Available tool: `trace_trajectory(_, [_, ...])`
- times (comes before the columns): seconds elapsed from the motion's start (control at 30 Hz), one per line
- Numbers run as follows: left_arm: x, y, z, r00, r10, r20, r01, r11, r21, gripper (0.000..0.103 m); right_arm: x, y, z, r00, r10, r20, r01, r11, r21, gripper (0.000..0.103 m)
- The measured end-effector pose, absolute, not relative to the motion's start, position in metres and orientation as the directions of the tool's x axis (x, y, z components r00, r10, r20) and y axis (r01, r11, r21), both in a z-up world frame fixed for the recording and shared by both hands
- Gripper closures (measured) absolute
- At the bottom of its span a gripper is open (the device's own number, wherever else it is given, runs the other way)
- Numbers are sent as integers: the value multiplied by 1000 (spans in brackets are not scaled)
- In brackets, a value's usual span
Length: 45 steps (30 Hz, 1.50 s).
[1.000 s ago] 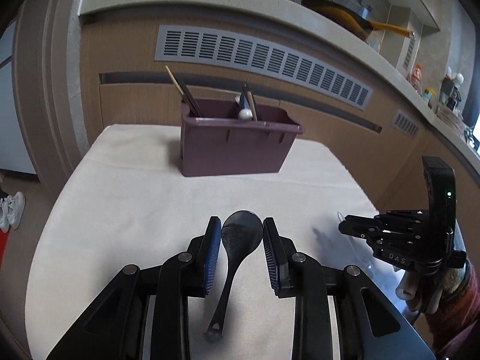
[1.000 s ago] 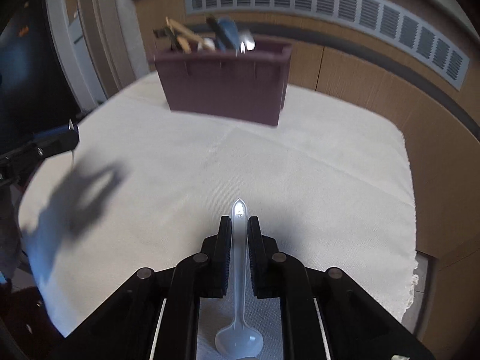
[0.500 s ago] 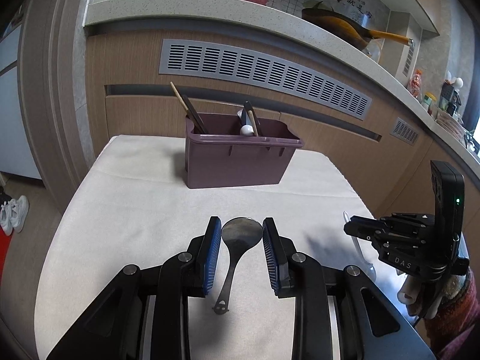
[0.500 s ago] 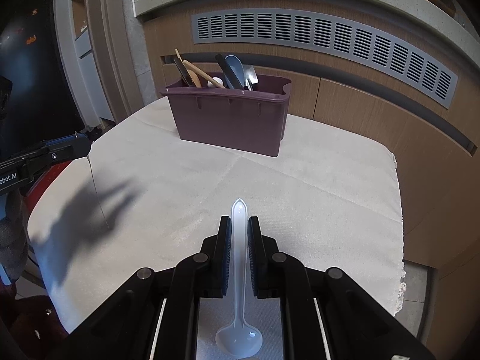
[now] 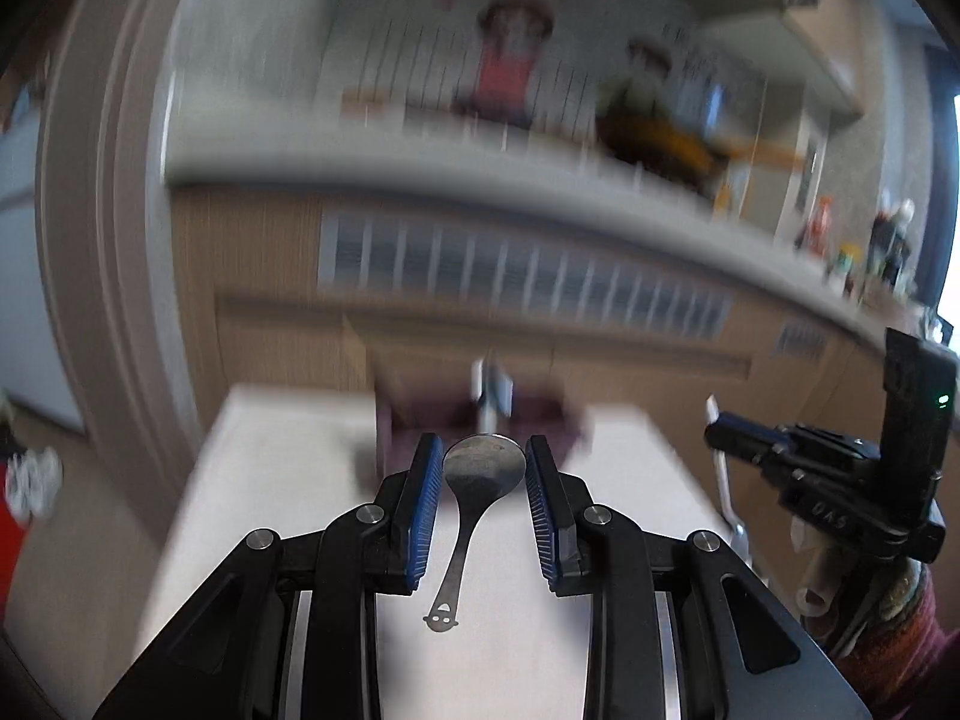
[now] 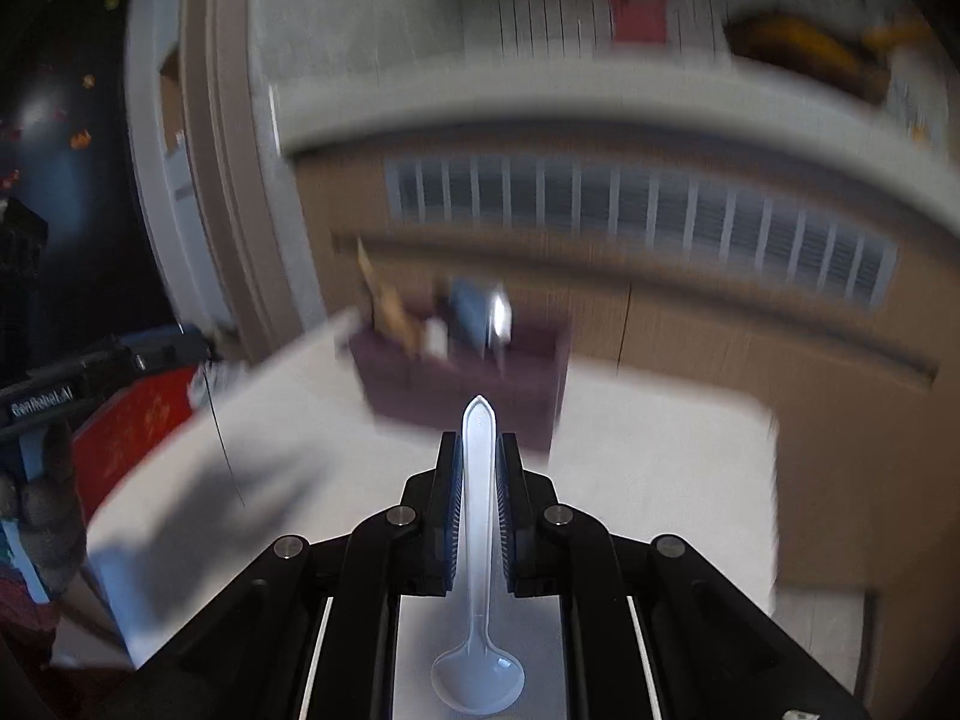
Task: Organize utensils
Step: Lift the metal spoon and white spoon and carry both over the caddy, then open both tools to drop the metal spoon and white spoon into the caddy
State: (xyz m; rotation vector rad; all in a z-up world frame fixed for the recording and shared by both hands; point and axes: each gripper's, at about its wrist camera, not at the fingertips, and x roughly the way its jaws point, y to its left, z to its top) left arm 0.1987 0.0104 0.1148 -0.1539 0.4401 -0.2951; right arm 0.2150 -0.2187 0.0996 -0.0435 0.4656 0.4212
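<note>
Left gripper [image 5: 485,507], nearest its own camera, has its blue ribbed pads set partway apart and pressed on the rim of a dark metal spoon's bowl [image 5: 483,468], with the thin handle hanging down towards the camera and ending in a small cut-out tab; nothing of the spoon touches the white cloth-covered table [image 5: 288,480] below. Right gripper [image 6: 478,501] is all but closed on the flat handle of a translucent white plastic spoon [image 6: 478,570], pointed tip forward and bowl hanging back beneath the jaws. As a judgement, the metal spoon is stiff, smooth and likely to pivot or slip when held by its rounded bowl, so a hold on the flat of the handle would be steadier; the plastic spoon looks very light and a little flexible, and its flat handle seems the right place to pinch. Farther off, badly blurred, stands a maroon rectangular plastic utensil bin [image 6: 462,378] on the table, already holding wooden and metal pieces. Beyond it runs a wood-panelled counter front with a slatted grey vent [image 6: 636,216].
</note>
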Motion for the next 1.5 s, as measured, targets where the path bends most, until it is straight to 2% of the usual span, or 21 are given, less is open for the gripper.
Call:
trace_trajectory(0.1, [219,18,159,903,-323,-284,263,937,-230,74,227,-223,163,870,441,-221,-434,897,82,93])
trace_trajectory(0.2, [247,27,172,907,-347,-238,275,917,-289,74,245,-225,183,873,481,-86,-471,875,112,92])
trace_trajectory(0.23, [260,31,172,908,-351,-229,273,910,-312,74,254,-223,184,873,481,-75,-473,875,106,92])
trace_trajectory(0.43, [318,37,148,877,-408,-253,289,870,-400,74,310,-206,162,871,472,-132,-464,881,91,92])
trace_trajectory(0.9, [374,32,76,822,-439,-362,250,850,-463,74,376,-192,79,869,411,-274,-410,910,63,92])
trace_trajectory(1.03, [378,23,53,790,-458,-408,247,846,-473,74,382,-191,54,848,404,-343,-411,910,57,92])
trace_trajectory(1.07, [376,22,47,783,-464,-414,247,843,-478,73,385,-192,45,820,419,-389,-425,902,76,92])
trace_trajectory(1.1, [375,21,42,778,-468,-419,247,841,-481,72,387,-193,38,789,434,-435,-437,894,98,89])
trace_trajectory(1.13, [372,20,37,772,-470,-427,247,841,-481,68,387,-195,33,766,443,-466,-442,889,118,81])
trace_trajectory(1.17, [368,21,34,772,-460,-438,236,848,-474,60,387,-198,28,743,454,-491,-444,884,147,77])
trace_trajectory(1.23, [356,23,33,788,-426,-445,209,864,-458,53,379,-206,23,730,460,-505,-430,884,183,73])
trace_trajectory(1.4, [307,27,39,836,-314,-451,132,912,-389,51,326,-224,33,749,440,-495,-388,897,211,73])
trace_trajectory(1.5, [264,17,34,854,-231,-465,99,951,-292,51,286,-228,34,769,408,-493,-364,912,187,73])
